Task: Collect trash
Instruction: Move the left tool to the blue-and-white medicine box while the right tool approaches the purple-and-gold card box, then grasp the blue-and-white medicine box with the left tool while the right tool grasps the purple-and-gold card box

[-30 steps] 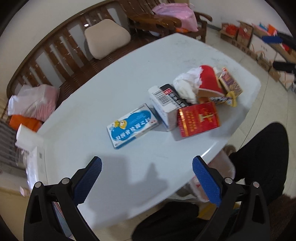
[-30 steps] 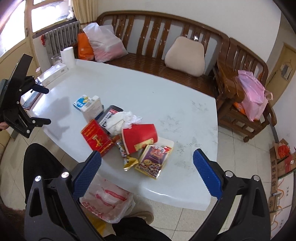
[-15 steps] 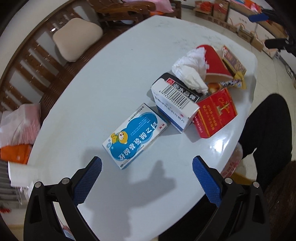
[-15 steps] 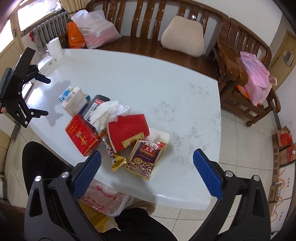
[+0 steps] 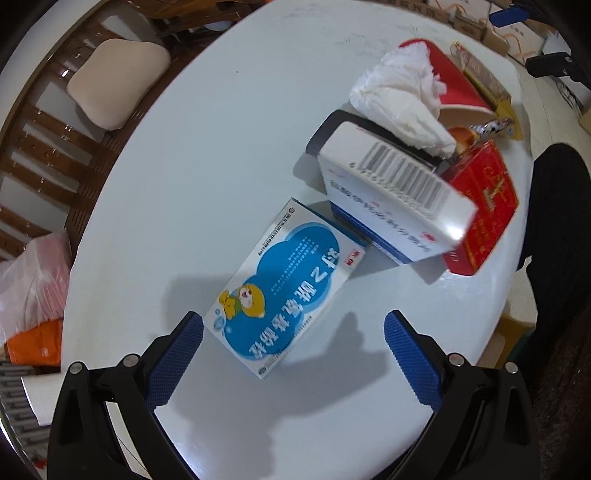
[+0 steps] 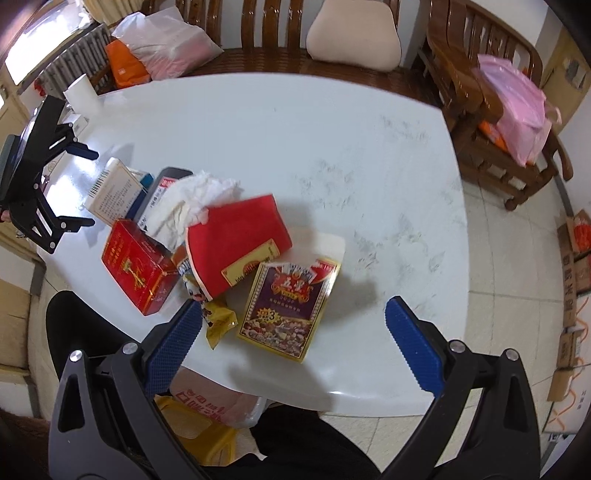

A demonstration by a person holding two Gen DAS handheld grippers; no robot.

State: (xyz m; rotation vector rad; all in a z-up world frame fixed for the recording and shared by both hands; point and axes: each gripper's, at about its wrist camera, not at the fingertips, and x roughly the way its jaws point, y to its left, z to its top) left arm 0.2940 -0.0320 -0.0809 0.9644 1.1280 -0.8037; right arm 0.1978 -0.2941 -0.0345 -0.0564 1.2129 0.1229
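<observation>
Glossy white table point(image 5: 221, 155), crumpled paper tissue point(image 5: 400, 94)

You have the pile of trash on the table point(image 6: 295, 133), so take the paper cup point(image 6: 236, 240) lying on its side as your landmark. Behind it and to its left sits the crumpled tissue point(image 6: 192, 203), resting on a flat packet point(image 6: 162, 184). Left of the cup is the cigarette box point(image 6: 138, 266), and beyond that the barcode box point(image 6: 109, 194). Before the cup lie a snack wrapper point(image 6: 218, 321) and, just right of it, the card box point(image 6: 290, 306). The bench cushion point(image 6: 354, 35) is well behind the cup.
</observation>
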